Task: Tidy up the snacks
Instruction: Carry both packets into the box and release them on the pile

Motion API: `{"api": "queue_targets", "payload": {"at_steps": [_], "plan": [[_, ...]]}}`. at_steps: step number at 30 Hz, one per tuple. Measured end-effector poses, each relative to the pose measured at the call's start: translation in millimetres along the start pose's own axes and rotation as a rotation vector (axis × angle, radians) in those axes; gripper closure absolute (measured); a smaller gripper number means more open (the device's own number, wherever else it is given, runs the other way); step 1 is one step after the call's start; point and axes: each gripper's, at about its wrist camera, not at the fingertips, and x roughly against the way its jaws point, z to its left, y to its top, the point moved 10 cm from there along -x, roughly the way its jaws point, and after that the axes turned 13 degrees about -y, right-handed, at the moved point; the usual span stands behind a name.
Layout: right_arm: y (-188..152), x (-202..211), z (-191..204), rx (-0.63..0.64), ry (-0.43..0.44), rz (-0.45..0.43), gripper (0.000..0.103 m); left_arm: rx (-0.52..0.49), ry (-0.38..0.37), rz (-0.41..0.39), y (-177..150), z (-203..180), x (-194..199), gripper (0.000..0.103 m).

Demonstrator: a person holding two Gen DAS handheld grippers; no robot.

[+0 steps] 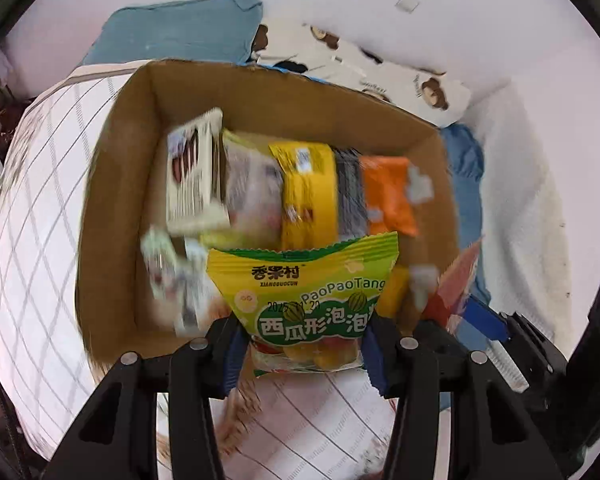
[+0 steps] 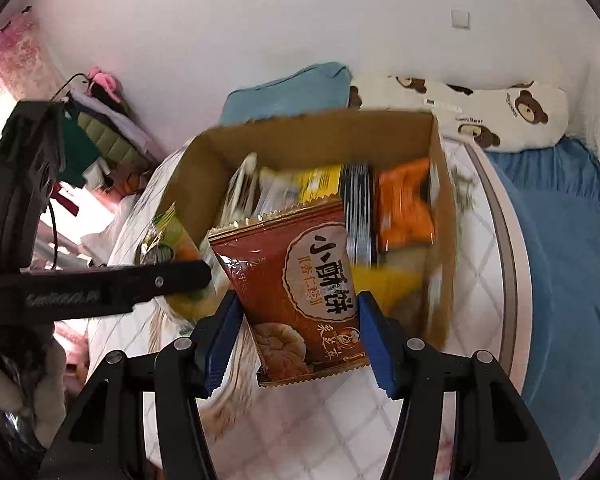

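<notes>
**Two packets over the box rim, both gripped upright**

Nearest the lens: the left black two-finger gripper with blue pads (image 1: 304,344), clenched on the lower half of a green and yellow crinkle-edged plastic candy packet printed with watermelons (image 1: 304,284). Long axis of that packet upright, serrated top edge pointing forward, toward the open brown cardboard box (image 1: 112,184). Just beyond and below that edge, inside the box: a row of snacks standing on edge, among them a white and brown carton (image 1: 194,176), a yellow wrapper (image 1: 308,196) and an orange pouch (image 1: 388,196).

Likewise on the other side: the right black two-finger gripper with blue pads (image 2: 296,336), clamped on the sides of a red-brown foil biscuit packet with a round label (image 2: 296,276), held upright and tilted slightly left, over the near edge of the box, whose far wall (image 2: 320,136) shows behind.

Box straight ahead of both grippers, resting on a white quilted bedspread with a grid pattern (image 2: 320,432). Judging by the wrist views, left gripper nearer the box's left half, right gripper toward the near right. Probably a forward and downward move next, into the looser gap in the near row; blur too strong to tell exact clearance.
</notes>
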Motion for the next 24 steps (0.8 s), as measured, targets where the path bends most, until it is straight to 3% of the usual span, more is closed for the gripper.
{"api": "queue_targets", "payload": {"at_steps": [6, 10, 12, 13, 14, 15, 16, 24], "plan": [[35, -69, 12, -0.005, -0.023, 0.099, 0.042, 0.002, 0.113, 0.129, 39, 38, -48, 0.056], [34, -99, 10, -0.032, -0.011, 0.168, 0.041, 0.033, 0.121, 0.182, 42, 49, -60, 0.056], [32, -110, 7, -0.061, 0.000, 0.197, 0.025, 0.055, 0.124, 0.205, 41, 54, -64, 0.052], [32, -114, 6, -0.066, 0.004, 0.206, 0.008, 0.064, 0.116, 0.218, 39, 55, -66, 0.047], [33, -114, 4, -0.073, -0.003, 0.207, 0.003, 0.066, 0.110, 0.223, 39, 55, -66, 0.032], [32, -114, 4, -0.071, -0.007, 0.209, 0.003, 0.063, 0.117, 0.218, 39, 55, -65, 0.017], [32, -113, 2, -0.071, -0.010, 0.212, 0.003, 0.047, 0.127, 0.198, 42, 55, -62, 0.015], [30, -97, -19, -0.042, -0.125, 0.185, 0.003, 0.025, 0.156, 0.105, 40, 50, -34, 0.015]]}}
